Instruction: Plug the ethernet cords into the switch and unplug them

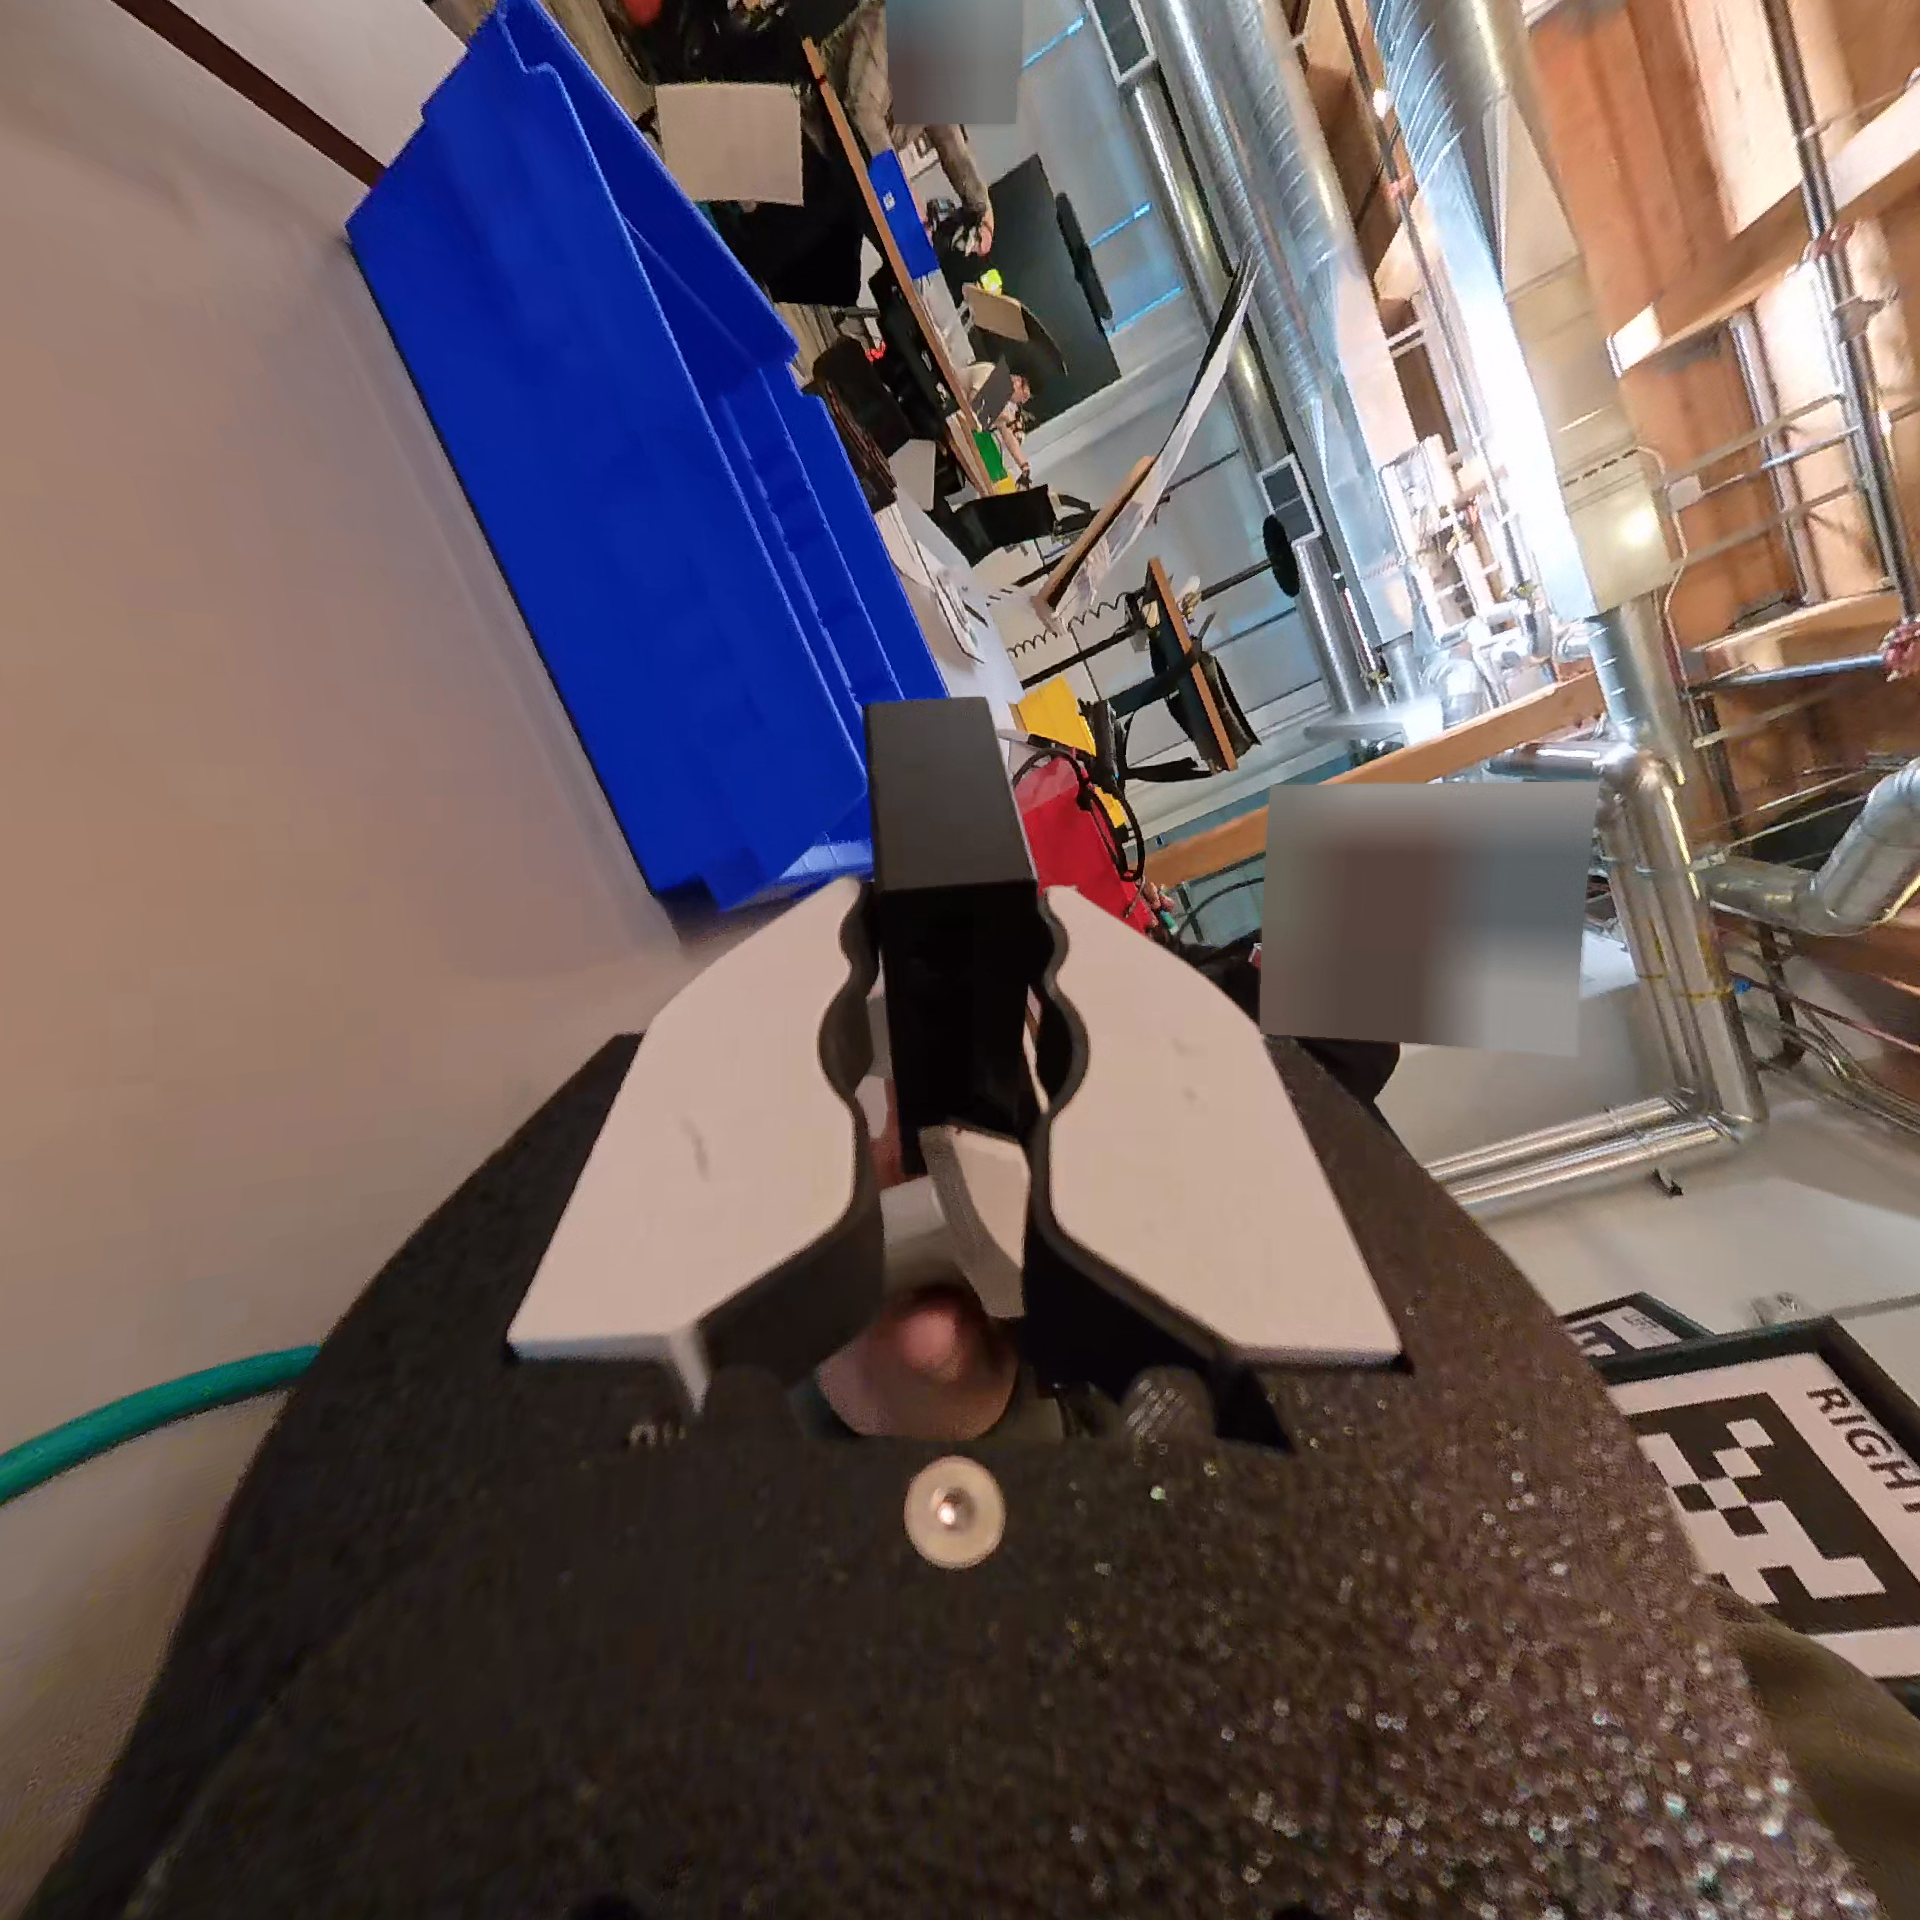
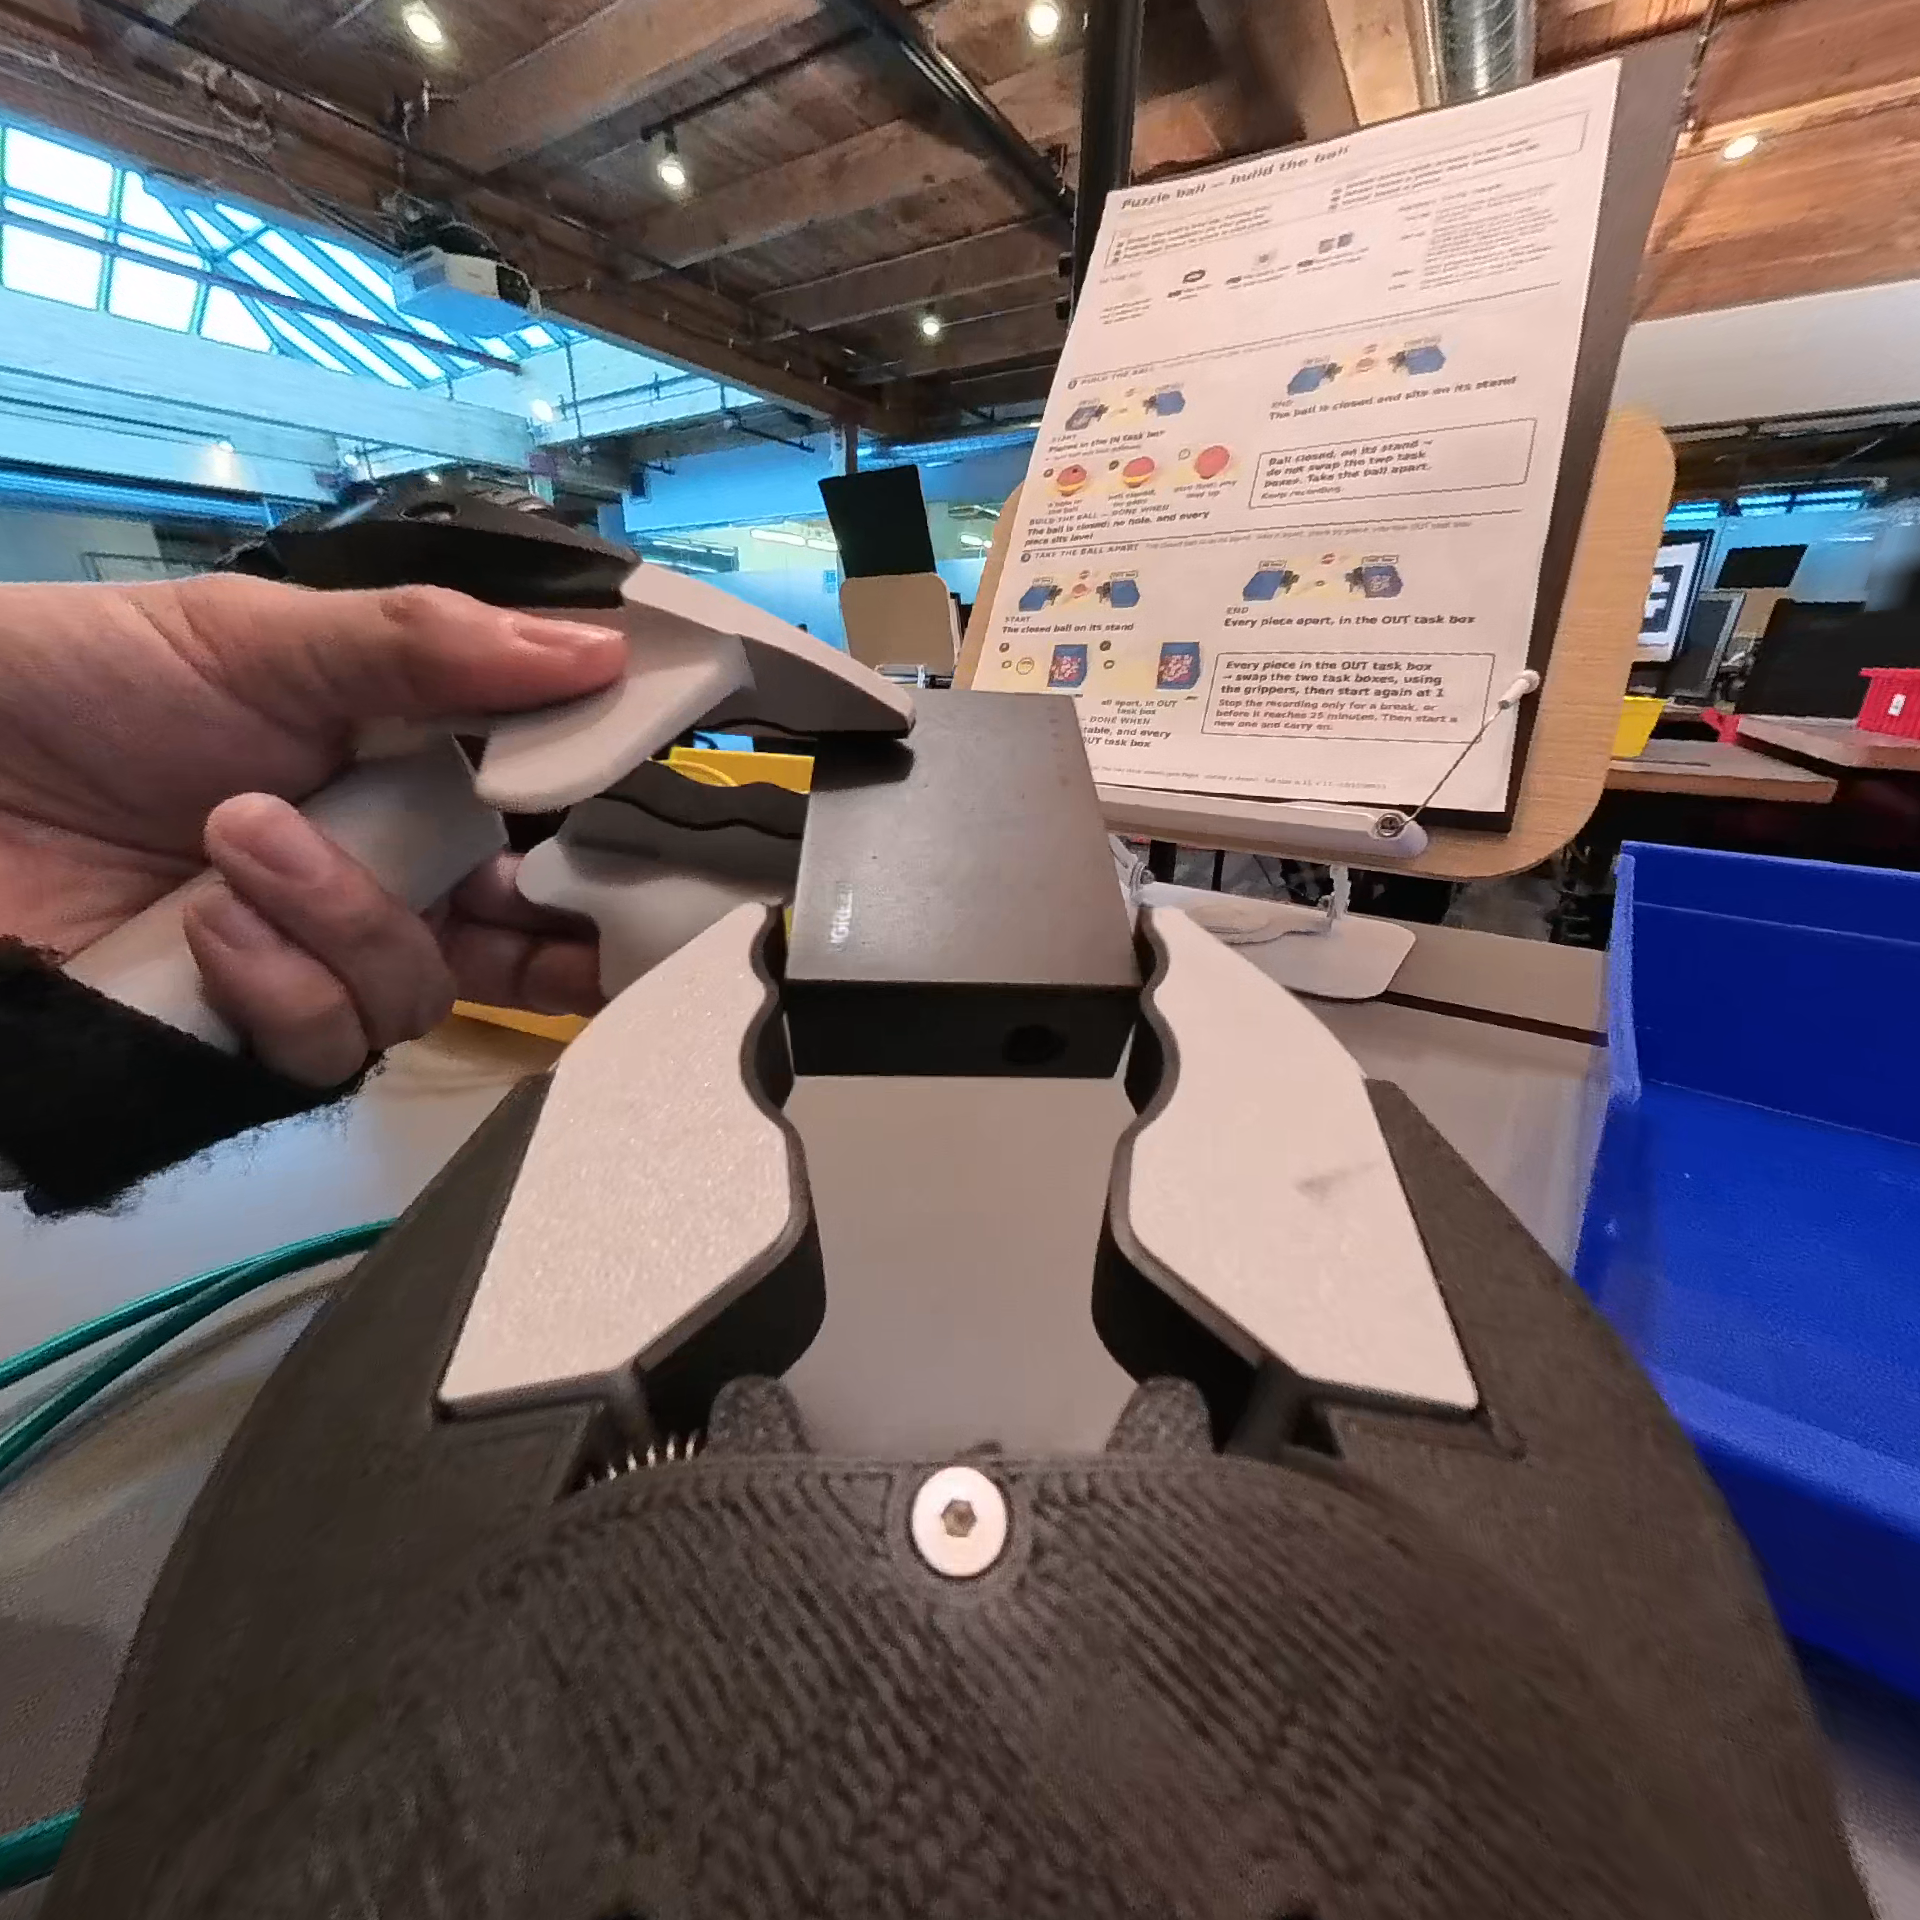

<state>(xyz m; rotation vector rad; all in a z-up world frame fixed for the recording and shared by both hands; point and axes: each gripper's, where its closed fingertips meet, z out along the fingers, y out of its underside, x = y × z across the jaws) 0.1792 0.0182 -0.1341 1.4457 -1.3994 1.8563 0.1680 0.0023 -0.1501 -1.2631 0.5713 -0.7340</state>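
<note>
Pale table under blue bin, green cords, document stand foot.

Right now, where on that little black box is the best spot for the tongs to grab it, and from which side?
Across its flat side walls, coming from the end, looks best. The switch is a plain black block, and the right tongs already clamp its near end that way. The left tongs come from its left, pinching top and bottom. The green cords lie loose on the table.
</note>
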